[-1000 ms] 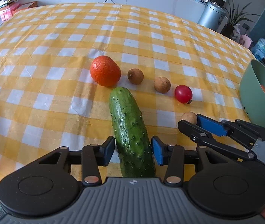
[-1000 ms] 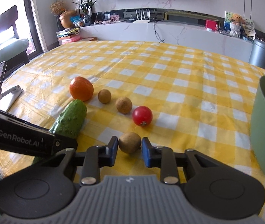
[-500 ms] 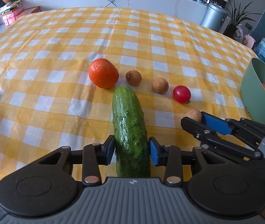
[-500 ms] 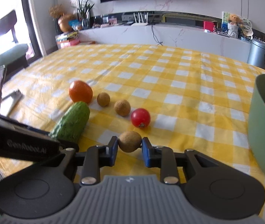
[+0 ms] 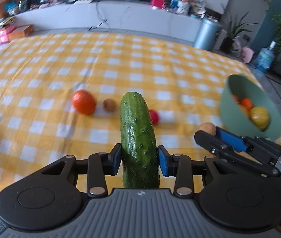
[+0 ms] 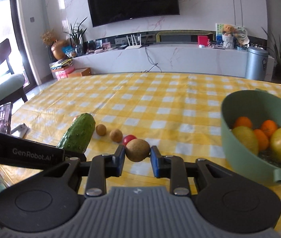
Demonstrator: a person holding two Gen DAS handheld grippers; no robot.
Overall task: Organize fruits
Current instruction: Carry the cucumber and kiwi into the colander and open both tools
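Bumpy green cucumber (image 5: 138, 136) sits pinched between the left gripper (image 5: 139, 159) fingers. Right gripper (image 6: 137, 158) fingers clamp a round brown fruit (image 6: 137, 150).

- cucumber (image 5: 138, 138): glossy wet-looking green skin, rough with small pale bumps
- small brown fruit (image 6: 137, 150): matt, finely rough tan skin
- tomato (image 6: 129, 139): smooth, shiny red
- bowl (image 6: 239, 158): smooth matt green plastic
- tabletop (image 6: 160, 99) cover: yellow-and-white checked sheet, slight sheen, creased
- left hand-held gripper (image 5: 139, 159): matt black plastic, blue pads, ribbed grey body, bright metal pins
- right hand-held gripper (image 6: 137, 159): same finish
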